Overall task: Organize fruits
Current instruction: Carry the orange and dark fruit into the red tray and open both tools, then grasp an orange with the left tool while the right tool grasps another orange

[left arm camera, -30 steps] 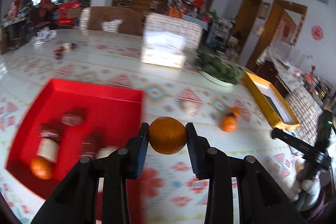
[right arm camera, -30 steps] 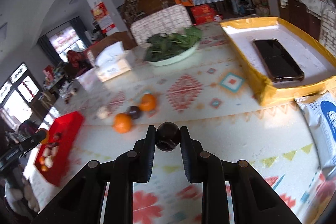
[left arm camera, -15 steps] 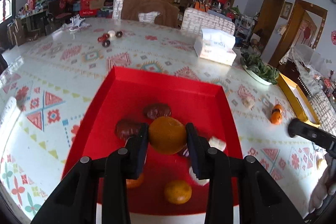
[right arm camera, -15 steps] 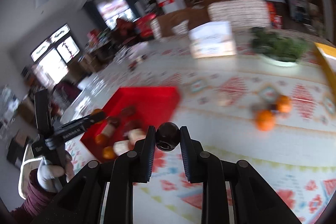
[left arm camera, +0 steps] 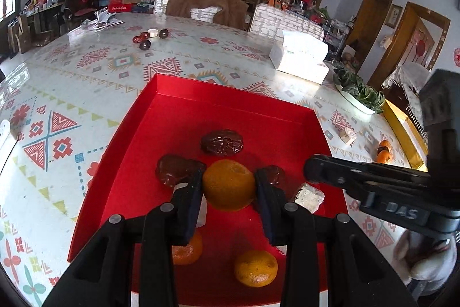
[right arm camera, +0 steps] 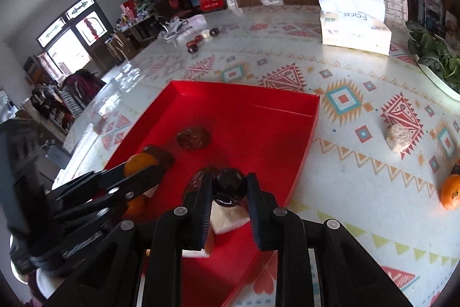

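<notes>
My left gripper is shut on an orange and holds it over the red tray. My right gripper is shut on a dark round fruit over the tray's right part. The tray holds dark wrinkled dates, two more oranges and white cubes. The right gripper also shows in the left wrist view, and the left gripper in the right wrist view.
On the patterned table right of the tray lie an orange and a pale cube. A tissue box, a dish of greens, a yellow tray and small fruits stand further back.
Both grippers have swung left from the open table to above the red tray, each still holding its fruit. The right gripper has come in beside the left one.
</notes>
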`<state>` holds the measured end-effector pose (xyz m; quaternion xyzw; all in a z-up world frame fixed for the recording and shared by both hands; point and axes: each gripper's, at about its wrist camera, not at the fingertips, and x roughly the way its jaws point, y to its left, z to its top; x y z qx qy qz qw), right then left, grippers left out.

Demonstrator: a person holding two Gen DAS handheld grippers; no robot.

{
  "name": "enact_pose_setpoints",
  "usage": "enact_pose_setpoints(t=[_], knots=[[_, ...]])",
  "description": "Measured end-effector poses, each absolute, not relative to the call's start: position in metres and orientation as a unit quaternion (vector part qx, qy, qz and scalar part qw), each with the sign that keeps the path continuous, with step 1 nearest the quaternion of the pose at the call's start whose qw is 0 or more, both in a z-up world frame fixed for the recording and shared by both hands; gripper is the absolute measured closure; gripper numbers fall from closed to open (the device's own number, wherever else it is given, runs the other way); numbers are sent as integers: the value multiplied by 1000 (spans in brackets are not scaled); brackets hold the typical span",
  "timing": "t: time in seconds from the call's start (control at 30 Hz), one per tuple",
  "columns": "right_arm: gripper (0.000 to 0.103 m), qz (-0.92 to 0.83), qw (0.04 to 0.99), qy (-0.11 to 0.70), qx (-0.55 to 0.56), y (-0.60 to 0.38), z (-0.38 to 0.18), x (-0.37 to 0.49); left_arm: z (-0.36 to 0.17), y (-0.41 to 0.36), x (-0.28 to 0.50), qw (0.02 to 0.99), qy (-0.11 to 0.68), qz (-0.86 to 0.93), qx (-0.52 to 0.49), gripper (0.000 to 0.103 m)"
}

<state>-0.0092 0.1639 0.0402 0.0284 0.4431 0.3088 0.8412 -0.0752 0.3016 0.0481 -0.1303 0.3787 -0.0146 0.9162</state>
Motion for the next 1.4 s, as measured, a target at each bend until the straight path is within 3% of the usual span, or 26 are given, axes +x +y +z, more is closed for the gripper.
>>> enact_pose_setpoints(t=[0.3,0.43,0.7,0.8,1.0,1.23,1.4], knots=[[75,303,848,435,30,170,41,-4,67,308,-102,922,349,-3,-167,46],[62,303,856,416,38,154,52,-13,73,299,-113,929,336,9,-156,45],[60,282,876,385,64,97,74,-29,83,269,-132,941,302,9,-152,40],[52,253,888,376,80,60,74,-39,82,255,-133,945,298,14,-136,40],[52,169,906,380,84,-28,71,-44,76,225,-136,946,307,7,-103,40],[52,115,904,378,162,-129,63,-8,84,192,-132,947,309,-18,-89,39],[52,122,892,393,189,-144,51,19,84,163,-115,942,324,-49,-74,39]])
